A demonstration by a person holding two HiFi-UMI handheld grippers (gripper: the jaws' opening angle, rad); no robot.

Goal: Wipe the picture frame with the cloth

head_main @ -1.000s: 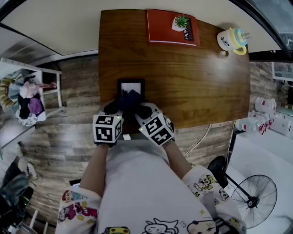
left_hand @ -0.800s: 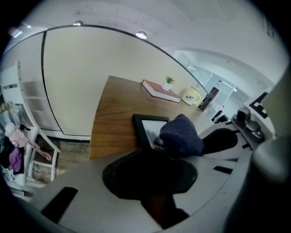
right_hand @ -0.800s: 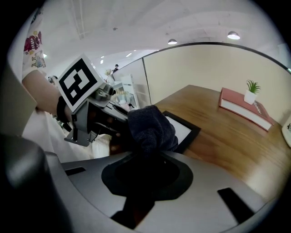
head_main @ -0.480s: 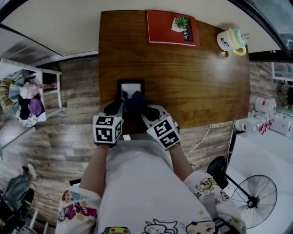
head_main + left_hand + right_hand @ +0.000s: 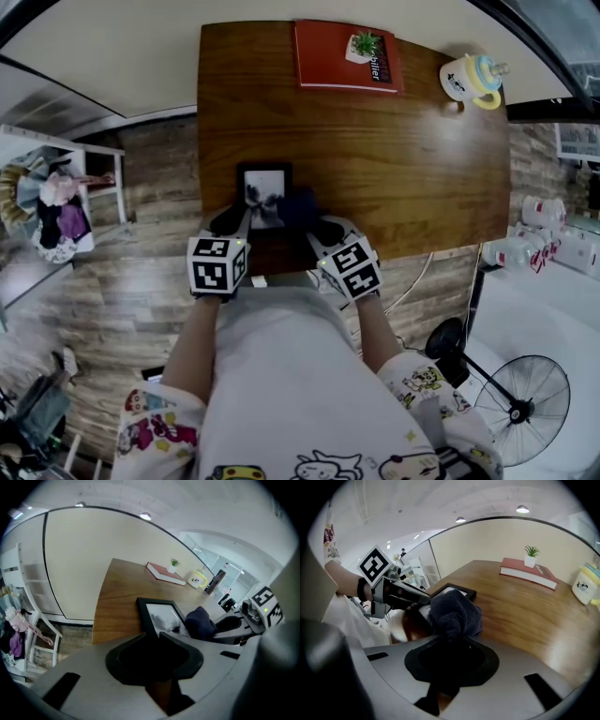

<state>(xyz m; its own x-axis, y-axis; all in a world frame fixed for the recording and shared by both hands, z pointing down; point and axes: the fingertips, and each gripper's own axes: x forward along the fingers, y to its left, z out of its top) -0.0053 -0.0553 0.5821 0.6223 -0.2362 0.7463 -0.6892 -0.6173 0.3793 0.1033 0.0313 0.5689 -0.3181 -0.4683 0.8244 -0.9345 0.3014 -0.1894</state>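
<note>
Left gripper (image 5: 152, 637): I hold it with the jaws brought together on the near edge of the picture frame (image 5: 264, 192), pinning that edge between them. Right gripper (image 5: 452, 638): I hold it with the jaws clamped on a bunched dark blue cloth (image 5: 455, 611), which bulges out just past the jaw tips.

Position of the work:
- The picture frame lies flat on the wooden table (image 5: 394, 159), close to the near edge and left of the middle. It has a black border round a pale picture with dark markings.
- The cloth sits on the right side of the frame, covering its right border and part of the glass, and spills onto the table beside it.
- The two grippers stand side by side at the near edge of the table, left on the frame, right just beside it.

Surroundings:
- A red book (image 5: 337, 56) lies at the far edge, with a small potted plant (image 5: 361, 45) on it.
- A white cup (image 5: 467, 80) with a yellow handle stands at the far right corner.
- A fan (image 5: 520, 408) stands on the floor to the near right.
</note>
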